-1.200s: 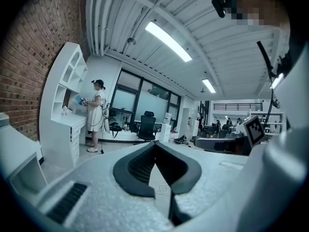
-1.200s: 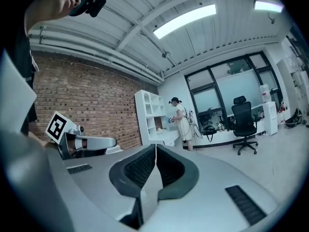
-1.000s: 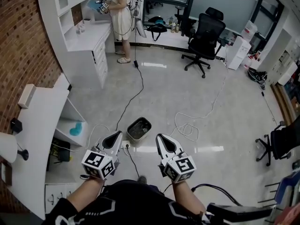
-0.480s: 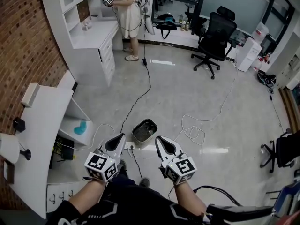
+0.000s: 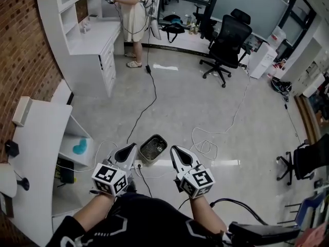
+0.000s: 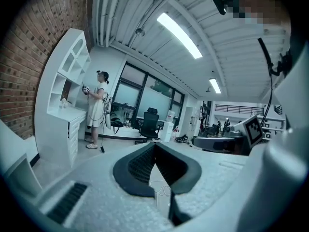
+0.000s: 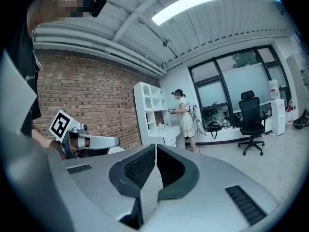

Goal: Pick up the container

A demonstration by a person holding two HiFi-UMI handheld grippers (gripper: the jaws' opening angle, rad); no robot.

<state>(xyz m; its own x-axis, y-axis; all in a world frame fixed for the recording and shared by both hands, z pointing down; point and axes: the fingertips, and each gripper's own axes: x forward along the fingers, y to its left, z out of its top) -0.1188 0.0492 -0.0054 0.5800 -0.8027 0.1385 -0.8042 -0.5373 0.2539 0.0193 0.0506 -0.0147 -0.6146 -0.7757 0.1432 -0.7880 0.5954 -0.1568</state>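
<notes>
Advancing since the earlier frame, both tools are drawing closer to the container (image 5: 152, 148), which is now showing nearly level with their tips in the head view.

At far left, a white shelf unit (image 5: 36, 133) is standing against the brick wall (image 5: 20, 45), and a blue object (image 5: 79, 148) is sitting in one open compartment. Farther back, a person (image 5: 134, 9) is standing at a white desk (image 5: 92, 37).

The left tool (image 5: 131, 148) is pointing forward over the floor (image 5: 175, 96). Its jaws are pressing together, with nothing between them.

The container, an open vessel with a dark rim, is resting on the floor. In the head view it is appearing between the two tool tips, and neither tool is touching it. A white power strip (image 5: 138, 164) is lying just beside it.

The right tool (image 5: 175, 150) is pointing the same way. Its jaws are likewise pressing together and holding nothing.

To the right, a white cable (image 5: 205, 147) is lying looped on the floor. Well beyond it, a black office chair (image 5: 226, 40) is standing near the windows.
</notes>
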